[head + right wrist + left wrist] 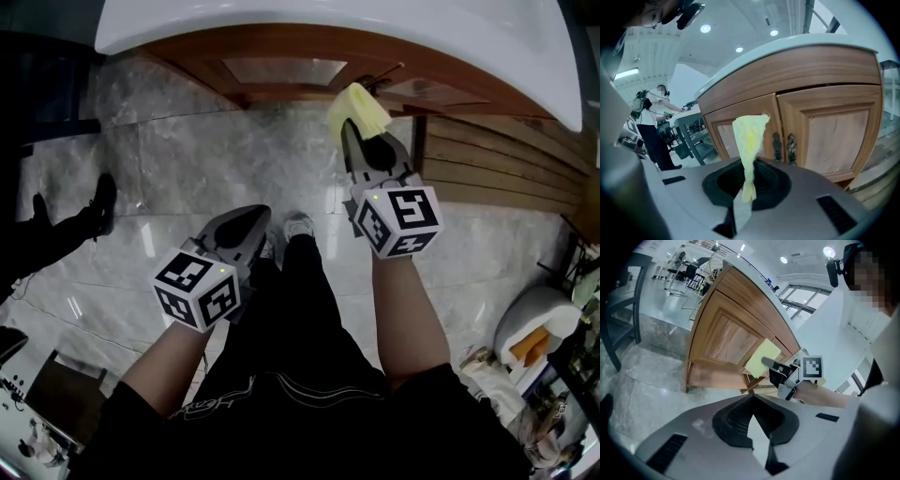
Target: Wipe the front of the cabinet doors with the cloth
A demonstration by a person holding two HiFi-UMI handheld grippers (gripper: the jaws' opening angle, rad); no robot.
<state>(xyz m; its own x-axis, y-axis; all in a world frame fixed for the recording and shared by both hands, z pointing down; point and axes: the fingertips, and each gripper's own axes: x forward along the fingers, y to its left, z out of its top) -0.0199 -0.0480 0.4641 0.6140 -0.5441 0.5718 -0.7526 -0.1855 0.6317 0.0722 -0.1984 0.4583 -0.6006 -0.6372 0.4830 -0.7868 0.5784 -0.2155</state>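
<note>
A wooden cabinet with two doors (281, 70) stands under a white countertop (309, 21). My right gripper (352, 128) is shut on a yellow cloth (358, 110), raised in front of the doors. In the right gripper view the cloth (750, 136) sticks up from the jaws, overlapping the left door (724, 136) beside the dark metal handles (777, 140); contact cannot be told. The left gripper view shows the cloth (761, 357) and right gripper (771, 365) before the door (731, 341). My left gripper (247, 221) hangs lower, shut and empty, over the floor.
A slatted wood panel (497, 159) adjoins the cabinet on the right. Someone's dark shoes (98, 202) stand on the marble floor at left. Bags and clutter (539, 328) lie at lower right. A dark chair (618, 310) and a distant person (656, 122) by tables stand farther off.
</note>
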